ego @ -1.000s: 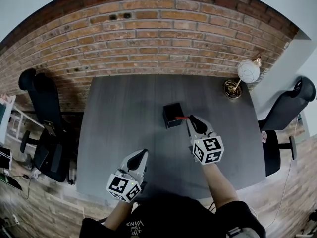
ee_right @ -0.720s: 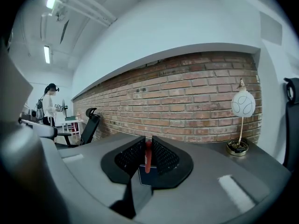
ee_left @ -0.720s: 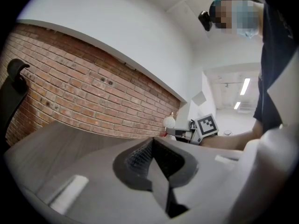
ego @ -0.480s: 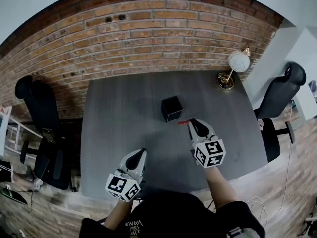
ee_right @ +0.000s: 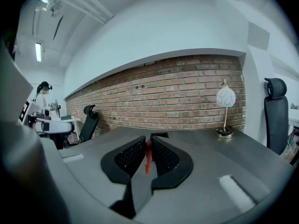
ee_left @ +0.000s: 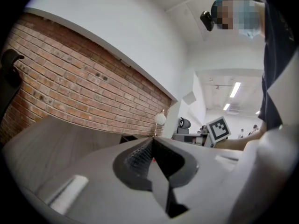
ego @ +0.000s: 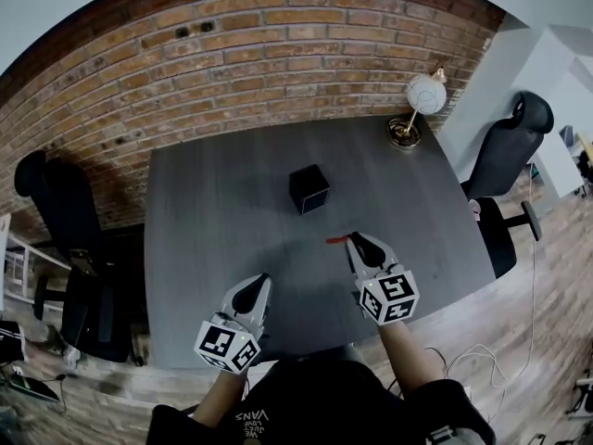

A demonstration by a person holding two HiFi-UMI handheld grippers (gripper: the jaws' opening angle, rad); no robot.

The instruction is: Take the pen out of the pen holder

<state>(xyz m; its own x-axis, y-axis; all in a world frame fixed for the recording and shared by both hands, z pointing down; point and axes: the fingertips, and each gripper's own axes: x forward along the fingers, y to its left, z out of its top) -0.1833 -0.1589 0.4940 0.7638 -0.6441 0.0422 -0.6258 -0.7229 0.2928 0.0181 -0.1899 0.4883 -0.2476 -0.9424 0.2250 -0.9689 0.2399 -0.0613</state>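
The black cube-shaped pen holder (ego: 308, 188) stands near the middle of the grey table (ego: 213, 211). My right gripper (ego: 349, 240) is shut on a red pen (ego: 335, 239), which sticks out to the left of its tips, well clear of the holder and nearer to me. In the right gripper view the red pen (ee_right: 148, 156) stands pinched between the black pads, with the holder (ee_right: 159, 135) just behind. My left gripper (ego: 258, 288) hovers at the table's near edge, jaws together with nothing in them; its own view shows the closed tips (ee_left: 152, 149).
A globe lamp on a brass base (ego: 408, 128) stands at the table's far right corner. Black office chairs sit to the left (ego: 65, 211) and right (ego: 505, 146). A brick wall (ego: 259, 54) runs behind the table. Another person (ee_right: 46, 101) stands far left.
My right gripper has drawn back toward me with the red pen, widening the gap from the holder. The head view has shifted, so the table sits higher in frame. The left gripper hardly moved.
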